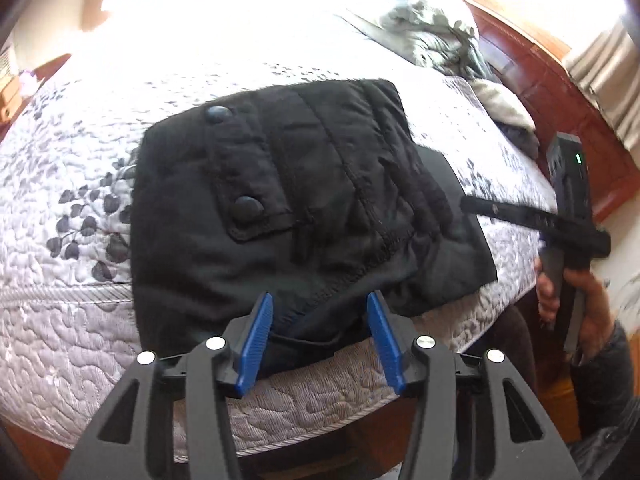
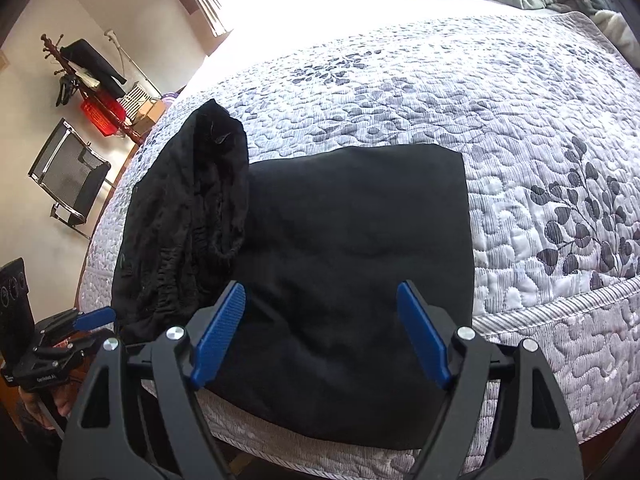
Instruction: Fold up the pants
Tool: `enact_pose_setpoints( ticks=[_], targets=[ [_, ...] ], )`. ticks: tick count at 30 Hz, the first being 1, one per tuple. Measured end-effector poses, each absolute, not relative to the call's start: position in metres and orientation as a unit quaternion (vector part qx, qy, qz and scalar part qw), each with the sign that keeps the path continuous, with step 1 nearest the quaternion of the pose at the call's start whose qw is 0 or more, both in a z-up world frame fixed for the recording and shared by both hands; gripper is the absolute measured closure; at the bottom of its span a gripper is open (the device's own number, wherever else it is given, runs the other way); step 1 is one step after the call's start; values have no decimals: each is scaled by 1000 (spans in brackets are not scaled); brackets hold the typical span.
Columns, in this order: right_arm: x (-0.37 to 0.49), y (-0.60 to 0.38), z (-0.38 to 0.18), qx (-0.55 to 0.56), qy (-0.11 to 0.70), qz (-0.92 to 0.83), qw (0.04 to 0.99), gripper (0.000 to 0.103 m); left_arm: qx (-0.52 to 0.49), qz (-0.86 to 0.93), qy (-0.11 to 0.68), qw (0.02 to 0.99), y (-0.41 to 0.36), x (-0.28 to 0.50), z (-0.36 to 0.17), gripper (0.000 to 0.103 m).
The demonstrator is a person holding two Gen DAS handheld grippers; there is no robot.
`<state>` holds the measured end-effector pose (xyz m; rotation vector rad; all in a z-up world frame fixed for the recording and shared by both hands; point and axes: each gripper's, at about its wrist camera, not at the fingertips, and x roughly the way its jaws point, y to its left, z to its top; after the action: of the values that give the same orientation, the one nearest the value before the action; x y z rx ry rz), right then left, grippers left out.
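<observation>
Spread blue pads of left tongs (image 1: 320, 306) hovering over near hem of black pants (image 1: 296, 200), lying as a compact bundle at near edge of quilted bed (image 1: 60, 340). Right tongs (image 2: 322, 296) equally agape, gripping nothing. Folding seemingly near its close; next probably pinching the ruffled left flap (image 2: 192, 216) and laying it flat across.

Pants (image 1: 304, 200): black all over, with black round buttons (image 1: 248, 208). Quilt (image 2: 520, 120): pale lavender-grey, stitched pebble pattern, dark grey leaf sprigs, striped border band. Gripper fingers (image 2: 424, 336): blue pads on black frames. Headboard (image 1: 560, 92): reddish-brown wood. Bedding heap (image 1: 436, 32): grey-green.
</observation>
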<state>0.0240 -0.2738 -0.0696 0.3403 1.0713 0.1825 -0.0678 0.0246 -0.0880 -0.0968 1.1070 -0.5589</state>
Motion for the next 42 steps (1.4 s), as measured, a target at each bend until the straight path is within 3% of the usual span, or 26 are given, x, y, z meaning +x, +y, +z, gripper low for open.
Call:
enact_pose_setpoints(
  ticks=[5,8,10,15,36,37,38,42],
  targets=[
    [32,-260,-59,152,501,105,845,17,-106,-173,527,825,53,-44,-106,43],
    [40,-251,-55,148,506,114,842,13,-82,-108,546,826,58,-33,-117,39],
    [45,-245,-55,143,511,116,840,12,-55,-74,559,824,58,-29,-124,24],
    [52,-234,-56,142,521,121,833,12,-6,-44,546,837,52,-26,-122,10],
    [87,-197,-86,161,553,169,800,12,-4,-62,514,856,55,-21,-102,9],
    [88,-196,-87,160,550,171,802,17,-5,-62,512,857,55,-22,-101,9],
    [89,-195,-87,159,547,174,803,30,-5,-62,510,858,56,-22,-99,8],
    [91,-188,-86,155,539,193,805,55,-7,-62,502,862,59,-25,-93,7]
  ],
)
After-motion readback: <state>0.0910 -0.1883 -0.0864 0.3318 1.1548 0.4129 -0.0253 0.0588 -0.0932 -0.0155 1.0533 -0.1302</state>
